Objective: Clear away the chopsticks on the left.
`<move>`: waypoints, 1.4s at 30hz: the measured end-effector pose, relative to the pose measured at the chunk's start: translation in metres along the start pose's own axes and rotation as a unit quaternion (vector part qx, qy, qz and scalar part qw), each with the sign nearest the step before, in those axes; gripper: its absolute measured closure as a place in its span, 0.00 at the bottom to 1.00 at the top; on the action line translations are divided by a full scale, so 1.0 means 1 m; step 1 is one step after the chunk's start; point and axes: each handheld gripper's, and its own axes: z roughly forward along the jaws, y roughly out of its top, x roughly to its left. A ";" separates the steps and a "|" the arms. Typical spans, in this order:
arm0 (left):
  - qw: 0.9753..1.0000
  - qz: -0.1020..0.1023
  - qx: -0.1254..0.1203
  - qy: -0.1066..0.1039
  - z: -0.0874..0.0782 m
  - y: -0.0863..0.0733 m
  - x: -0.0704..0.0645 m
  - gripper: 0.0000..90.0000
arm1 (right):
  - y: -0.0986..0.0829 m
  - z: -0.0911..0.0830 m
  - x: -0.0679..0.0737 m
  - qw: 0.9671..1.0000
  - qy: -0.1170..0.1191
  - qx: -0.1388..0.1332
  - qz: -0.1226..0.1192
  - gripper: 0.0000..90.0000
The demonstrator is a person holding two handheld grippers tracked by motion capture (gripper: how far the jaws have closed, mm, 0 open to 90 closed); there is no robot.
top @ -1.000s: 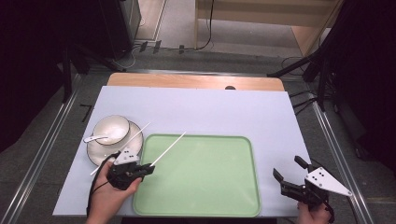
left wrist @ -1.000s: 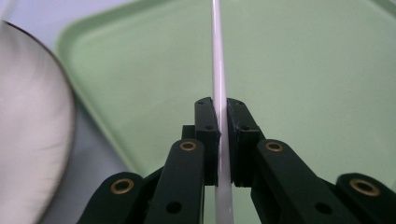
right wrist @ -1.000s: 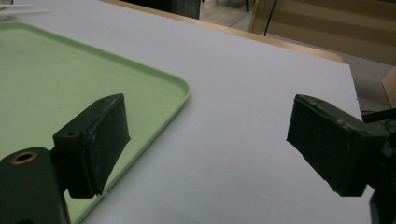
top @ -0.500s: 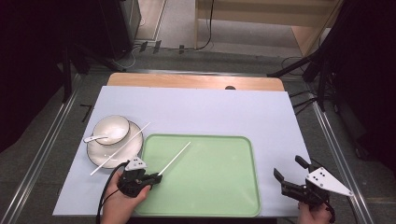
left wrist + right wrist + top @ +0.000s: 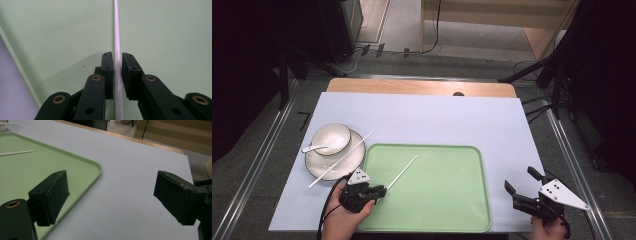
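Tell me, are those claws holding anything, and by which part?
The left gripper pinches a white chopstick near its lower end; the right gripper is open, holding nothing.

No readable text or labels anywhere.

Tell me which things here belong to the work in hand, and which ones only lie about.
In the work:
- chopstick, between the left gripper's jaws
- green tray, under it

Lying about:
- second chopstick, across the plate
- bowl and spoon
- right gripper, open, beside the tray
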 end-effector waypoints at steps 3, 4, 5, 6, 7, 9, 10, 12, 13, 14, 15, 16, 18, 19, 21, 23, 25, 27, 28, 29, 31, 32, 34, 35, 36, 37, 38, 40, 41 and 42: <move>1.000 -0.003 0.003 -0.011 0.000 0.002 0.001 0.83 | 0.000 0.000 0.000 1.000 0.000 0.000 0.000 0.14; 1.000 -0.002 0.002 -0.004 -0.001 0.003 0.002 0.80 | 0.000 0.000 0.000 1.000 0.000 0.000 -0.001 0.14; 1.000 -0.002 0.002 -0.001 -0.001 0.004 0.003 0.80 | 0.000 0.000 -0.001 1.000 0.000 0.000 -0.001 0.14; 1.000 -0.005 -0.001 -0.006 -0.002 0.007 0.004 0.85 | 0.000 0.000 -0.001 1.000 0.000 0.000 -0.001 0.14; 1.000 -0.010 -0.008 -0.008 -0.003 0.010 0.005 0.88 | 0.000 0.000 -0.001 1.000 0.000 0.000 -0.001 0.14; 1.000 -0.010 -0.021 -0.013 -0.004 0.019 0.004 0.96 | 0.000 0.000 -0.001 1.000 -0.001 0.002 0.002 0.14; 1.000 -0.010 -0.021 -0.013 -0.004 0.019 0.004 0.99 | 0.000 0.000 -0.001 1.000 -0.001 0.002 0.004 0.14; 1.000 -0.002 -0.023 -0.019 0.001 0.028 -0.001 1.00 | 0.000 0.001 -0.002 1.000 -0.001 0.002 0.004 0.14; 0.999 0.016 -0.016 -0.025 0.011 0.036 -0.008 1.00 | 0.000 0.001 -0.002 1.000 -0.001 0.002 0.003 0.14; 0.999 0.025 -0.011 -0.022 0.017 0.039 -0.012 1.00 | -0.001 0.001 -0.001 1.000 0.000 0.002 0.002 0.14; 0.999 0.025 -0.011 -0.022 0.017 0.039 -0.012 1.00 | -0.001 0.001 -0.001 1.000 0.001 0.002 0.002 0.14; 0.999 0.042 -0.005 -0.018 0.027 0.043 -0.018 1.00 | -0.001 0.001 -0.001 1.000 0.001 0.002 0.001 0.14; 0.999 0.048 0.003 -0.015 0.036 0.046 -0.021 1.00 | -0.001 0.001 -0.001 1.000 0.002 0.003 0.002 0.14; 0.999 0.049 0.008 -0.015 0.041 0.048 -0.022 1.00 | -0.001 0.001 -0.001 1.000 0.002 0.002 0.001 0.14; 0.999 0.052 0.015 -0.006 0.047 0.051 -0.023 1.00 | -0.001 0.001 -0.001 1.000 0.002 0.004 0.003 0.14; 0.998 0.051 0.020 -0.001 0.051 0.053 -0.023 1.00 | -0.002 0.001 -0.002 1.000 0.002 0.002 0.003 0.14; 0.999 0.049 0.020 0.001 0.051 0.053 -0.023 1.00 | -0.002 0.000 -0.002 1.000 0.001 0.003 0.006 0.14; 0.999 0.049 0.021 0.009 0.049 0.053 -0.021 1.00 | -0.002 0.000 -0.003 1.000 0.002 0.002 0.004 0.14; 0.999 0.046 0.019 0.011 0.049 0.053 -0.020 1.00 | -0.002 0.000 -0.003 1.000 0.001 0.002 0.004 0.14; 0.999 0.041 0.018 0.011 0.048 0.052 -0.018 1.00 | -0.003 0.000 -0.004 1.000 0.002 0.002 0.005 0.14; 0.999 0.035 0.016 0.013 0.046 0.051 -0.014 1.00 | -0.003 0.000 -0.003 1.000 0.002 0.002 0.005 0.14; 0.999 0.033 0.015 0.015 0.045 0.050 -0.012 1.00 | -0.002 0.000 -0.003 1.000 0.002 0.003 0.004 0.14; 0.999 0.028 0.015 0.018 0.042 0.049 -0.009 1.00 | -0.002 -0.001 -0.002 1.000 0.003 0.004 0.004 0.14; 0.999 0.025 0.013 0.019 0.040 0.048 -0.006 1.00 | -0.002 0.000 -0.002 1.000 0.003 0.003 0.003 0.14; 1.000 0.020 0.012 0.020 0.038 0.046 -0.004 1.00 | -0.002 0.000 -0.002 1.000 0.003 0.004 0.003 0.14; 1.000 0.017 0.012 0.023 0.036 0.045 -0.001 1.00 | -0.002 0.000 -0.002 1.000 0.003 0.003 0.003 0.14; 1.000 0.012 0.010 0.027 0.034 0.043 0.001 1.00 | -0.002 0.000 -0.002 1.000 0.003 0.002 0.002 0.14; 0.999 0.009 0.009 0.031 0.031 0.041 0.003 1.00 | -0.002 0.000 -0.002 1.000 0.004 0.002 0.002 0.14; 0.999 0.000 0.008 0.039 0.026 0.038 0.008 1.00 | -0.002 0.000 -0.003 1.000 0.003 0.003 0.003 0.14; 0.999 -0.006 0.006 0.044 0.023 0.036 0.011 1.00 | -0.002 -0.001 -0.003 1.000 0.002 0.003 0.003 0.14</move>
